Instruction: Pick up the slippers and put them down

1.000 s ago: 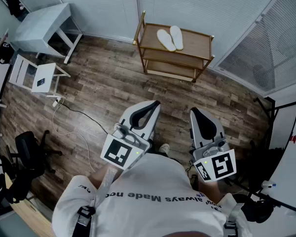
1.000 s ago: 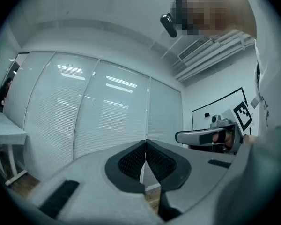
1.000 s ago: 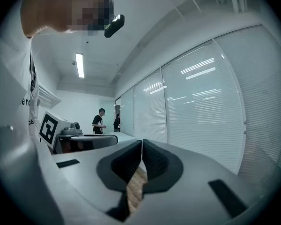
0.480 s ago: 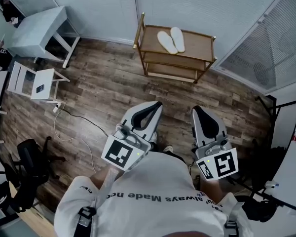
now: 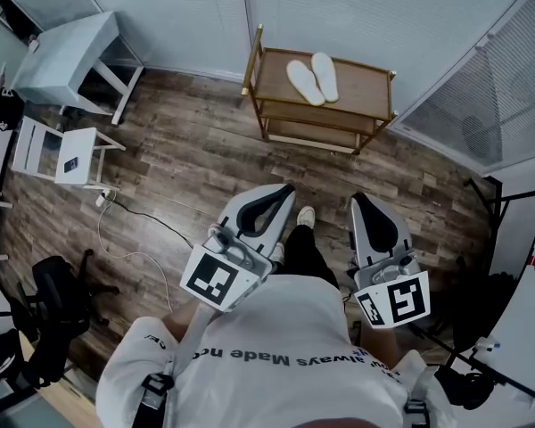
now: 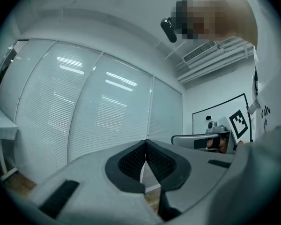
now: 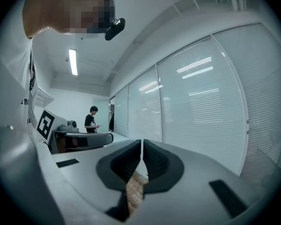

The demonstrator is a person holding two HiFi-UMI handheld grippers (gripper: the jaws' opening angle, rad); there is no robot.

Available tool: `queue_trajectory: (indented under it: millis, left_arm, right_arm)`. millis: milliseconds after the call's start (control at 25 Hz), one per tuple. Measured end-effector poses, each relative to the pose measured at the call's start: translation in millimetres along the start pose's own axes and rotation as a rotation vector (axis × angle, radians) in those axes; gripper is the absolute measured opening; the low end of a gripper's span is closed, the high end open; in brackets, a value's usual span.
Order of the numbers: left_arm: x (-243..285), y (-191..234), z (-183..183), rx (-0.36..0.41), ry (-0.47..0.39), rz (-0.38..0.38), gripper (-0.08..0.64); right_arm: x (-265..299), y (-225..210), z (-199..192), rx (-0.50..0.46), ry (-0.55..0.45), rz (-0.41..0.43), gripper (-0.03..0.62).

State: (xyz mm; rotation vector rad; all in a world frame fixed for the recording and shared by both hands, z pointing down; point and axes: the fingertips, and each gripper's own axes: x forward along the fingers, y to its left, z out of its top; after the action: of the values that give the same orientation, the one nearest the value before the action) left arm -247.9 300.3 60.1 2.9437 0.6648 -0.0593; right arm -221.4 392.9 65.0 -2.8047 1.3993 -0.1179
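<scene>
Nothing picked up yet: white flat slippers (image 5: 310, 78) lie on the wooden shelf rack (image 5: 364, 86), with the grey left gripper (image 5: 283, 189) and right gripper (image 5: 362, 200) clenched empty and well short of them.

White slippers (image 5: 304, 83); tan wood shelf (image 5: 366, 83); dark brown plank floor (image 5: 183, 154); white chair (image 5: 58, 154); pale grey blinds (image 5: 178, 16).

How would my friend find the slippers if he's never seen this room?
Look along the blind-covered wall for the wooden shelf. On its top level lie two white slippers, side by side. Nothing else lies on that top level.
</scene>
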Motion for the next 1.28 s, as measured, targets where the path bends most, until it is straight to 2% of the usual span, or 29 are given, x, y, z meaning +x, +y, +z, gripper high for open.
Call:
queue_trajectory:
  millis: [280, 720, 1000, 1280]
  left_arm:
    - [46, 34, -4, 0.014, 0.034, 0.03, 0.011]
    - [153, 69, -2, 0.028, 0.047, 0.049, 0.011]
    - [212, 91, 4, 0.045, 0.029, 0.082, 0.011]
    - [252, 116, -6, 0.057, 0.04, 0.14, 0.011]
  right_arm:
    - [43, -44, 5, -0.007, -0.005, 0.014, 0.018]
    - [99, -139, 16, -0.019, -0.004, 0.034, 0.018]
    - [134, -194, 21, -0.005, -0.002, 0.072, 0.02]
    - [170, -238, 17, 0.0, 0.001, 0.121, 0.02]
